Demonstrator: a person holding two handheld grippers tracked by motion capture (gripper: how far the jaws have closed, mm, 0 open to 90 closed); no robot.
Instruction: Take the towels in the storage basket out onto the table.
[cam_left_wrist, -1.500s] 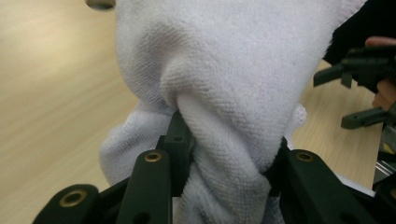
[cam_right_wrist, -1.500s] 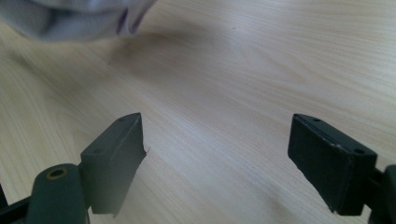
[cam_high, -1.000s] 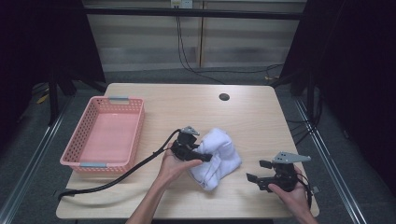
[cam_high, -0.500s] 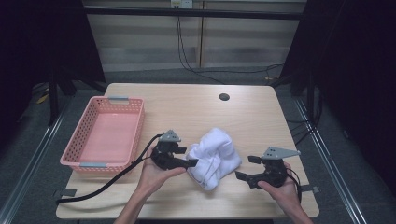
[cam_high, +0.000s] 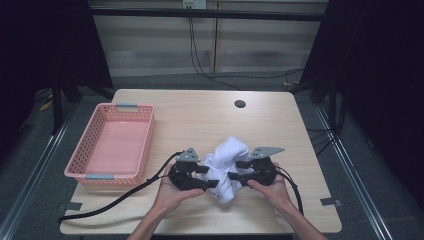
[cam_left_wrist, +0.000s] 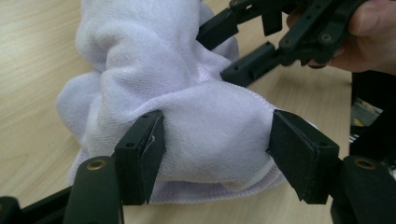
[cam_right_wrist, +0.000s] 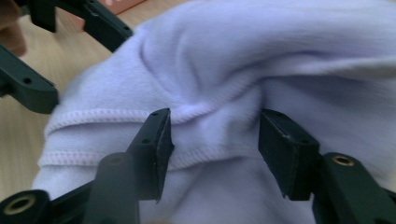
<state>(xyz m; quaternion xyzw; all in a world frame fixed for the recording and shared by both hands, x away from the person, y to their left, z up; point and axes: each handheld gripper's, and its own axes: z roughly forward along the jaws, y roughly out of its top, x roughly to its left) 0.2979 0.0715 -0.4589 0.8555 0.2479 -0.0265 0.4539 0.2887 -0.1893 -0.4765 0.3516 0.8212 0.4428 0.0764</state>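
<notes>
A crumpled white towel lies on the wooden table near its front edge. My left gripper comes at it from the left. In the left gripper view both pads of the left gripper press the sides of a thick hemmed fold of the towel. My right gripper is at the towel's right side. Its jaws have just been closing. In the right gripper view a hemmed bunch of towel sits between the jaws of the right gripper, and I see no firm pinch there.
A pink plastic basket with nothing in it stands at the table's left. A dark round hole is set in the far part of the tabletop. The left gripper's black cable runs off the front left edge.
The right gripper has moved left from the table's right edge onto the towel. The left gripper has slid a little left and nearer the front, and the towel looks more bunched between the two.
</notes>
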